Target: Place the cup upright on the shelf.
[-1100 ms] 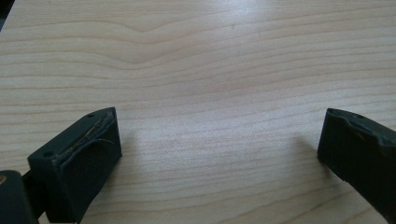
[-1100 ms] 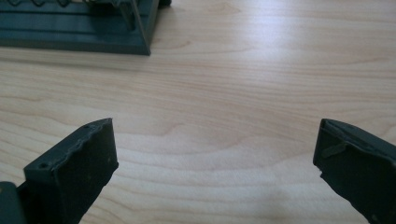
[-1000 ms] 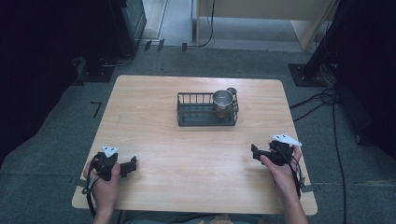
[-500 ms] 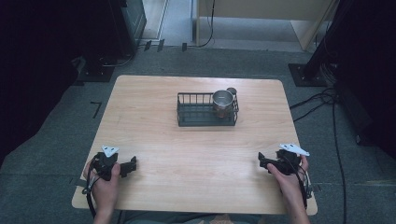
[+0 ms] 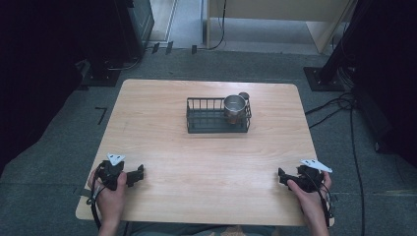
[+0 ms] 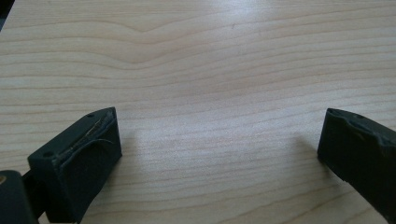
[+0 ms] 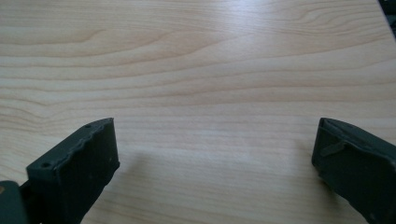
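Note:
A black wire basket [image 5: 206,124] stands at the middle back of the wooden table [image 5: 206,162]. A metal cup [image 5: 234,107] sits inside its right end. My left gripper [image 5: 140,173] rests low on the table near the front left corner, held by a hand. Its jaws stand wide apart over bare wood [image 6: 210,126], so it is open. My right gripper [image 5: 280,177] lies near the front right corner in the other hand. It is open too, with only bare wood [image 7: 210,130] between its jaws.
Grey carpet surrounds the table. Black cables [image 5: 344,105] run over the floor to the right. Dark equipment stands at the left and right edges of the high view. A light wooden cabinet [image 5: 275,19] is at the back.
The right hand has drawn its gripper back and to the right, toward the front right corner. The left gripper has stayed put.

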Demonstrator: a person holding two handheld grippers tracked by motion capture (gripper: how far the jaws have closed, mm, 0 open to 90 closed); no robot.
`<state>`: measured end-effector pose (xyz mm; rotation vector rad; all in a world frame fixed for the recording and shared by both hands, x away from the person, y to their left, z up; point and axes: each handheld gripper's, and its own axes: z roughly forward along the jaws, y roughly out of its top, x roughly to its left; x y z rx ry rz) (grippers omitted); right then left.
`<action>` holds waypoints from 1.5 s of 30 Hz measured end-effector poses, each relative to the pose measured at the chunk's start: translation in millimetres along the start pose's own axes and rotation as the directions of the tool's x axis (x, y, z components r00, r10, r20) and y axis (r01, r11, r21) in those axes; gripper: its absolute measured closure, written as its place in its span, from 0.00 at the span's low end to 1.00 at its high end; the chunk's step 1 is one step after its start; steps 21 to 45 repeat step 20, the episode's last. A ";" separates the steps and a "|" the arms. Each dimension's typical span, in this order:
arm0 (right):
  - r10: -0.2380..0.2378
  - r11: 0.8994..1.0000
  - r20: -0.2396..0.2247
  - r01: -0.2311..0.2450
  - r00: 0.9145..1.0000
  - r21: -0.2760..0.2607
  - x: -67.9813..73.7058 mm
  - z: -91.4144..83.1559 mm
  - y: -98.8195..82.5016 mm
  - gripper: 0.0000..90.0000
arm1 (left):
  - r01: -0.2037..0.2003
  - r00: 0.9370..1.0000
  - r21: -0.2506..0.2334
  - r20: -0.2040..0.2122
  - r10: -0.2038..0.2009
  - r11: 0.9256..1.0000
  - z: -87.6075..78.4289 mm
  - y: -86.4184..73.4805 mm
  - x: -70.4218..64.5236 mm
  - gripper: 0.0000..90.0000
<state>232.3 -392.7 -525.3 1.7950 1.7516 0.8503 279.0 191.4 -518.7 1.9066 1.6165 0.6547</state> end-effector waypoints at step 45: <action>-0.055 0.998 0.043 0.054 0.998 0.018 -7.7 -11.8 -13.2 0.00 | 0.000 1.000 0.000 0.000 0.000 1.000 0.0 0.0 0.0 0.00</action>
